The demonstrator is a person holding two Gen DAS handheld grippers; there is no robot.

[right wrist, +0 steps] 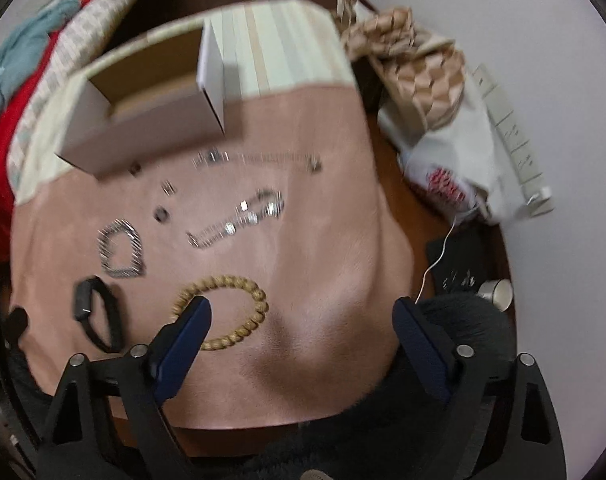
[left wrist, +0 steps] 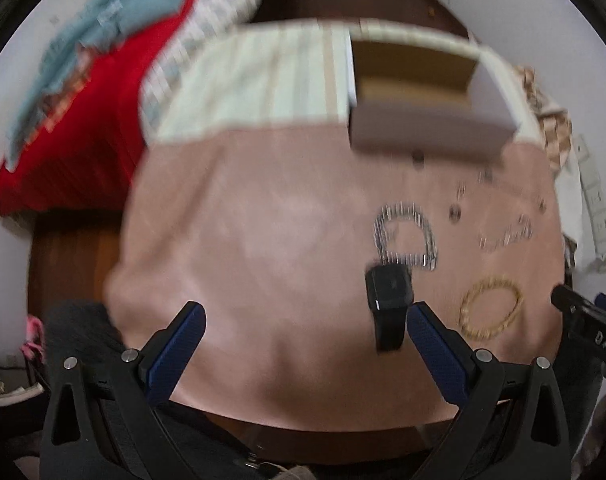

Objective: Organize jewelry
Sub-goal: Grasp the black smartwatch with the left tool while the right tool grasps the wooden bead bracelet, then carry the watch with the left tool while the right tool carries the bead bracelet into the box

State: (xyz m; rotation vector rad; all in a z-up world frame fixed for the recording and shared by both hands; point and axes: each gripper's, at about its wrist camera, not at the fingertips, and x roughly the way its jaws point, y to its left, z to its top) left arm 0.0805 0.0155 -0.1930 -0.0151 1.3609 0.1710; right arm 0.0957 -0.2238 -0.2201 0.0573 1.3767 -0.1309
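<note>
Left gripper [left wrist: 306, 322] fingers wide apart, empty, right gripper [right wrist: 303, 316] same, beaded bracelet [right wrist: 223, 312], black watch [left wrist: 389, 304], open box [right wrist: 151, 108] on pink cloth [right wrist: 323, 220]

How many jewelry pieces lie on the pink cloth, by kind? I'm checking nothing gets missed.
Black watch: 1
Wooden bead bracelet: 1
Silver chains or bracelets: 3
Small ring-like pieces: 3, blurred
Total: 8

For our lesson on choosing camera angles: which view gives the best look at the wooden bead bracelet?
The right wrist view. There the wooden bead bracelet lies near the middle, individual beads visible, though one finger of the right gripper covers part of its ring. The left wrist view shows it whole but blurred, off toward the edge, beads indistinct.
</note>
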